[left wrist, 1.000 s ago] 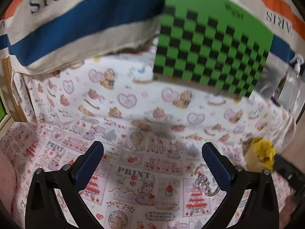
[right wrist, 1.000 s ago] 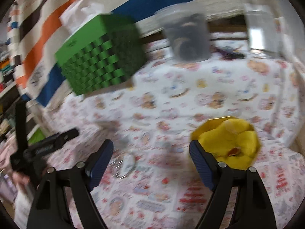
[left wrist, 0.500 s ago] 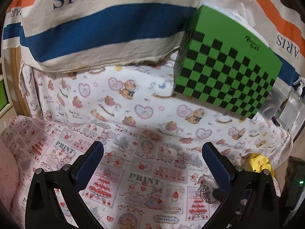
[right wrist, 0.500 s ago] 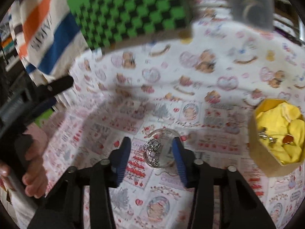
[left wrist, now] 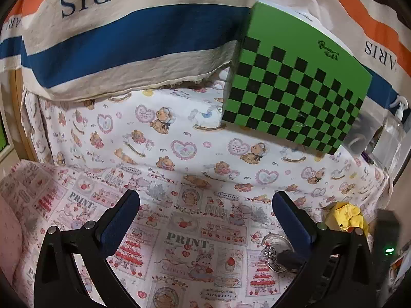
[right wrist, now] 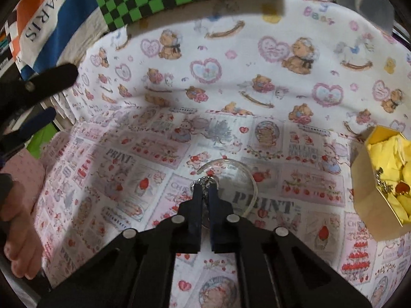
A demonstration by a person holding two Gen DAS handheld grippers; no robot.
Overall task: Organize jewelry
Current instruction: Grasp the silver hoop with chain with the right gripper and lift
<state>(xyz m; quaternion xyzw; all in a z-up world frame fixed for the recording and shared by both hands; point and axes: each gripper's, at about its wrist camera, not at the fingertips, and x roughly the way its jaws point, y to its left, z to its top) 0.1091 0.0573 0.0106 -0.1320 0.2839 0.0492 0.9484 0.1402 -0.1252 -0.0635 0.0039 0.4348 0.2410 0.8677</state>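
the right gripper (right wrist: 204,189) was clamped on the silver chain (right wrist: 205,181) in the glass dish (right wrist: 248,177) near the bed's (right wrist: 205,97) front edge; light, limp, slippery, best pinched mid-bunch.

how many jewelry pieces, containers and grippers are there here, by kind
jewelry pieces: 2, a silver chain piece in the clear dish, a gold piece with a red stone in the yellow box
containers: 3, clear round dish, yellow box, green checkered box
grippers: 2, left gripper, right gripper
total: 7
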